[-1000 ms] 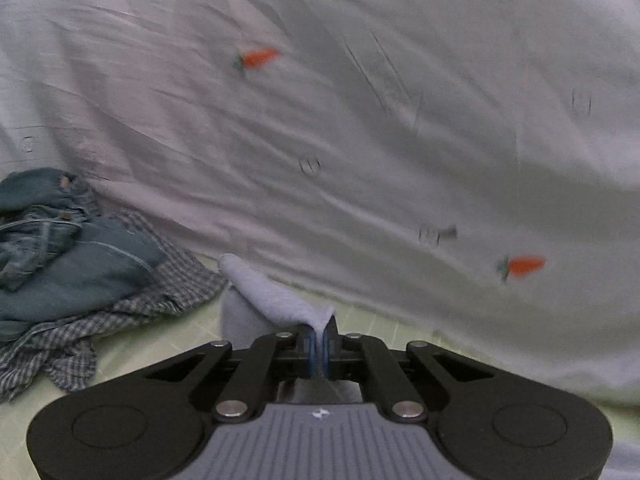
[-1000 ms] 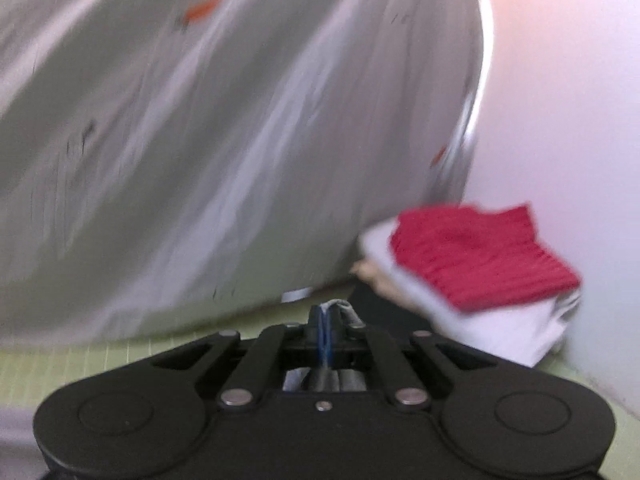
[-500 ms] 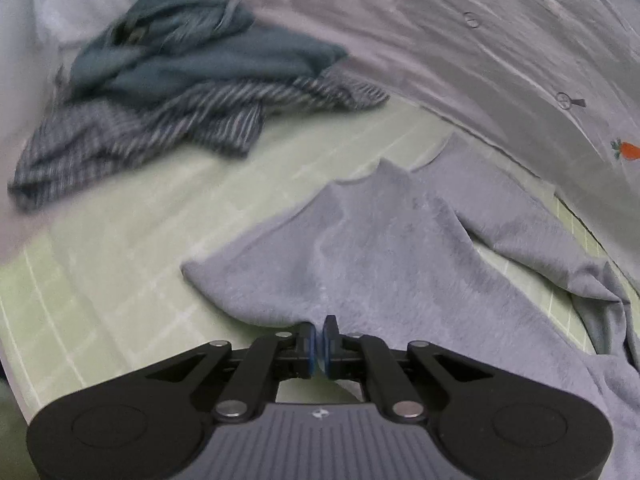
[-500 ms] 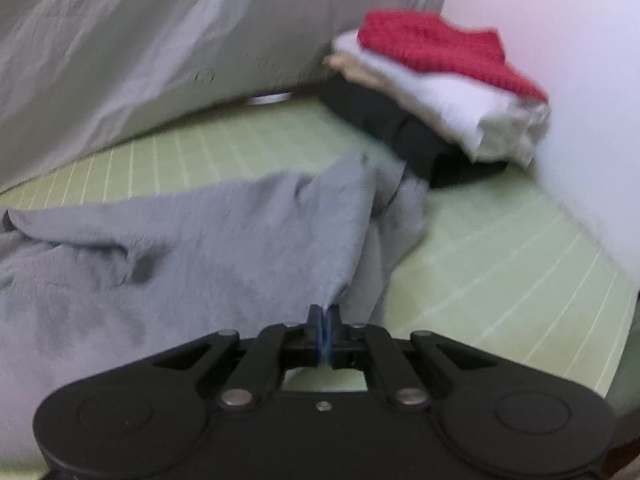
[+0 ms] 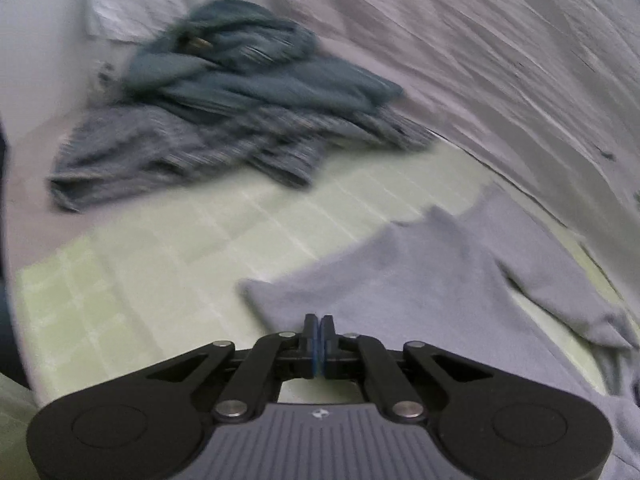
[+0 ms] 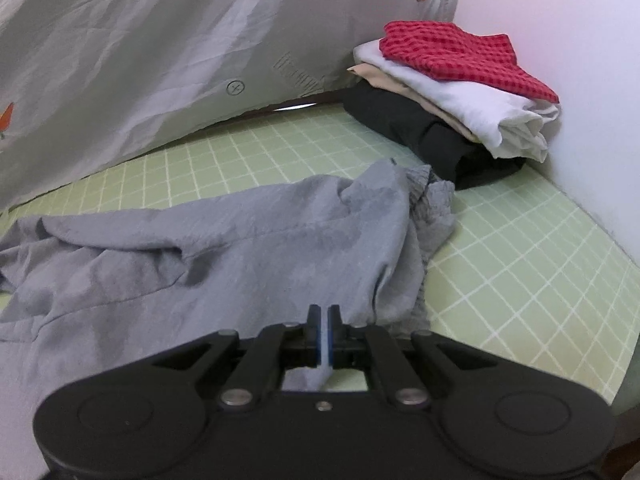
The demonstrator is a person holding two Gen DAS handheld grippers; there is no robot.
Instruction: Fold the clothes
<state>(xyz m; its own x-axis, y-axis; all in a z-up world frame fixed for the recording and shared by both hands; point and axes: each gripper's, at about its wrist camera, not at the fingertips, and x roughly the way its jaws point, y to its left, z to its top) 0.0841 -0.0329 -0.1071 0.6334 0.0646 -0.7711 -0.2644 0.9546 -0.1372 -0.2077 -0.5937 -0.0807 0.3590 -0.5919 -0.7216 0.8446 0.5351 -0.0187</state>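
Observation:
A light grey sweatshirt [image 5: 440,276] lies spread on the green grid mat [image 5: 160,264]. My left gripper [image 5: 319,326] is shut at the garment's near edge; the cloth between the pads is hard to make out. In the right wrist view the same grey sweatshirt [image 6: 240,248] lies rumpled on the mat [image 6: 520,248]. My right gripper [image 6: 324,316] is shut on its near hem, with a fold of grey cloth showing between and under the pads.
A loose heap of blue denim and checked clothes [image 5: 224,112] lies at the far left. A folded stack topped by a red checked cloth [image 6: 456,92] stands at the far right by the wall. A white sheet with carrot print [image 6: 160,40] hangs behind.
Both grippers have swung down from facing the hanging sheet to low over the mat. The grey sweatshirt, held up bunched before, now lies spread on the mat.

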